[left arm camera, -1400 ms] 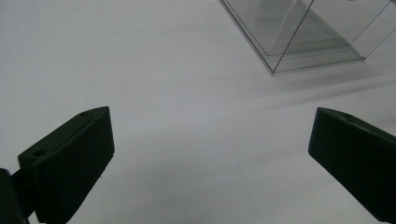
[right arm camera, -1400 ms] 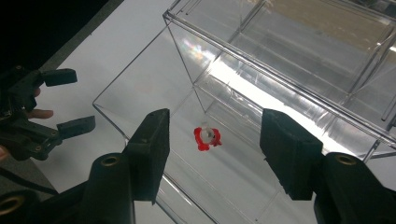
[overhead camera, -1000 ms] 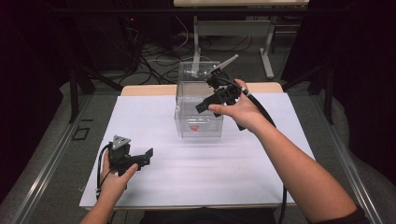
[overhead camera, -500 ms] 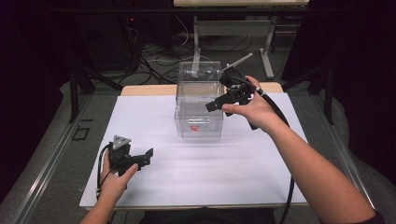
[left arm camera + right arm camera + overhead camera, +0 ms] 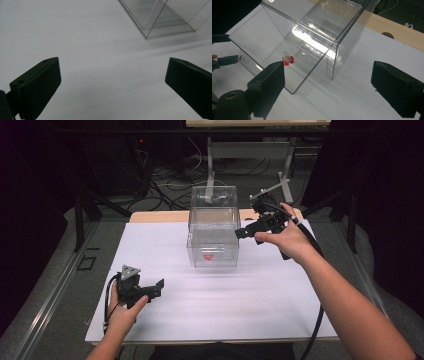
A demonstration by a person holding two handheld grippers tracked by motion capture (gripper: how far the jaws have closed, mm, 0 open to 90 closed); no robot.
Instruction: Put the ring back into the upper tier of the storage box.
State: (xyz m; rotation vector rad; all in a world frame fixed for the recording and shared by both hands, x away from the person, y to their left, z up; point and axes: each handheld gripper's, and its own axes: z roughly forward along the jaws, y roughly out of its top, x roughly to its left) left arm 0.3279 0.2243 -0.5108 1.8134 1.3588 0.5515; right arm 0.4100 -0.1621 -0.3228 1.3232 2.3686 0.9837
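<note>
High view: clear plastic box (image 5: 213, 235) on white table (image 5: 250, 295), likely light, rigid, slippery; grip a wall edge. Left tongs (image 5: 159, 287) and right tongs (image 5: 240, 233) gape apart, empty.

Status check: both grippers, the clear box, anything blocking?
Left gripper open, low over white sheet. Right gripper open, raised beside clear plastic box, not touching. Small red object inside box. Nothing between jaws and box.
</note>
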